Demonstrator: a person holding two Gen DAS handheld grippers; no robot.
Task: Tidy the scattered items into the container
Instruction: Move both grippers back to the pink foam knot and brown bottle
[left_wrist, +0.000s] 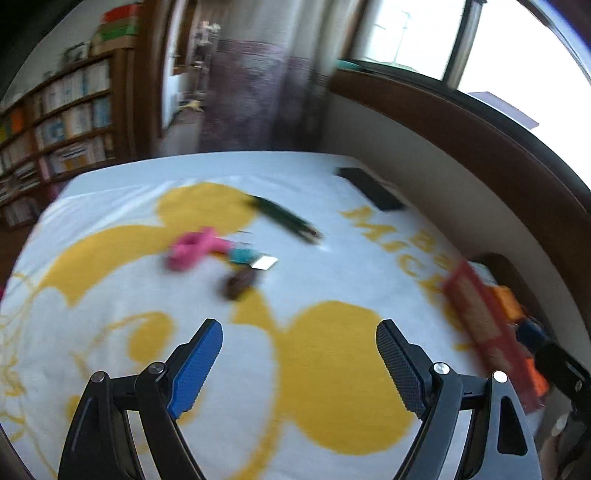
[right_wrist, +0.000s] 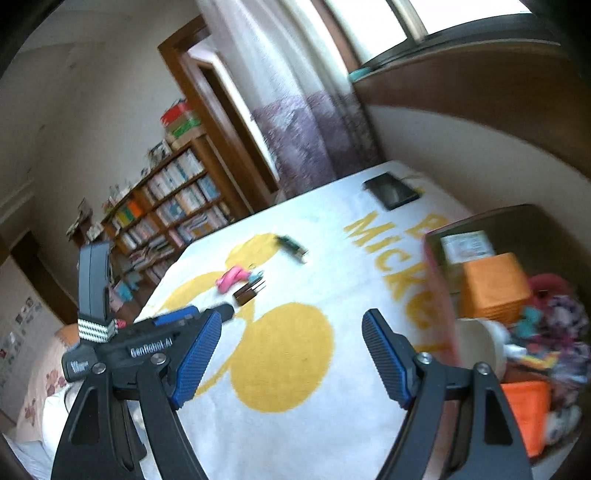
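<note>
**Layout on bed**

Clustered mid-blanket (left_wrist: 332, 280): clip (left_wrist: 192, 249), small block (left_wrist: 240, 282) just before it, card (left_wrist: 264, 263) beside. Pen (left_wrist: 286, 218) behind cluster, apart. Flat case (left_wrist: 371, 188) at far right corner. Container (right_wrist: 443, 295) off right edge, packed with boxes. Bookshelf (left_wrist: 62, 122) beyond, left.

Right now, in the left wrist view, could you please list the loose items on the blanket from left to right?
Pink toy → brown item → green pen → black case → red box at the right edge.
</note>
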